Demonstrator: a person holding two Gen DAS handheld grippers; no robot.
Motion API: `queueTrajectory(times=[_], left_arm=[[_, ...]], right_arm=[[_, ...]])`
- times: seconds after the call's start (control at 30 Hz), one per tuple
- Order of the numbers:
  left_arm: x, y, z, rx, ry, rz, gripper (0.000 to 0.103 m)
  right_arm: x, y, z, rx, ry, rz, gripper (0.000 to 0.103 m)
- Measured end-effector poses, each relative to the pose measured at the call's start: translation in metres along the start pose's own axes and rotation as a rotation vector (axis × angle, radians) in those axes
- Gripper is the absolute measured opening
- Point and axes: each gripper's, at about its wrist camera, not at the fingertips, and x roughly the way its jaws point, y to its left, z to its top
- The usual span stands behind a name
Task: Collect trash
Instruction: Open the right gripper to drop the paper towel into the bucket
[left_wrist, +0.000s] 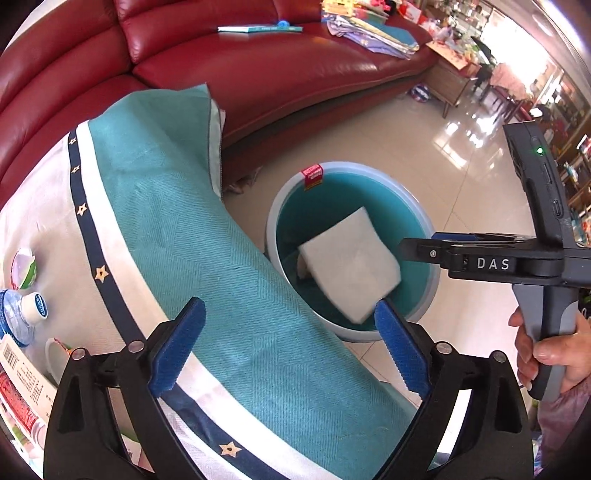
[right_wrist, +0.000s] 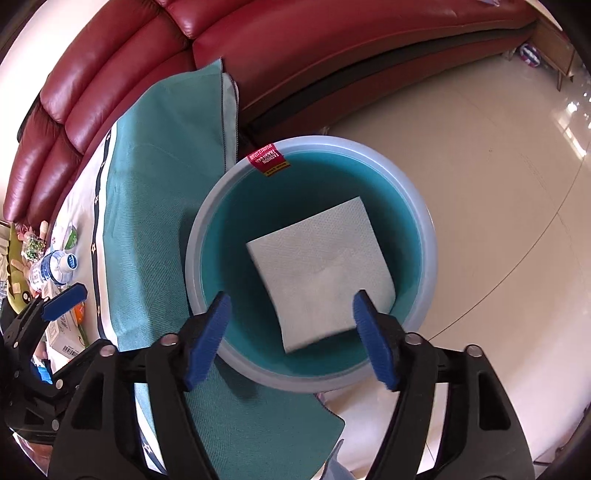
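My right gripper (right_wrist: 290, 328) and left gripper (left_wrist: 290, 347) are spread, empty; napkin (right_wrist: 321, 273) over the bin (right_wrist: 424, 236).

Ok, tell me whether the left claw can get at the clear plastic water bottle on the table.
Probably yes. The left claw is open and empty, and the clear plastic water bottle lies on the white tablecloth to its left with nothing between them.

A napkin (right_wrist: 319, 271) lies in the bin (right_wrist: 424, 236) on the floor, just beside the table (right_wrist: 155, 206), the sofa (right_wrist: 295, 48) behind.
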Motion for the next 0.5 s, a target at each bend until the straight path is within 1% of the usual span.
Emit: queueTrajectory(times=[0.1,0.3,0.37,0.5], left_arm=[[-0.005,0.003,-0.003,-0.010,-0.010,-0.004,0.099],[-0.020,0.007,-0.013,-0.029,-0.027,-0.017,0.099],[-0.026,0.009,-0.018,-0.034,-0.035,-0.019,0.099],[-0.040,0.015,-0.028,-0.049,-0.052,-0.020,0.099]], right_arm=[[-0.004,0.003,-0.002,0.005,0.005,-0.014,0.077],[-0.016,0.009,-0.011,0.011,0.014,-0.056,0.078],[-0.022,0.012,-0.015,0.010,0.009,-0.066,0.084],[-0.034,0.019,-0.024,0.003,-0.011,-0.079,0.085]])
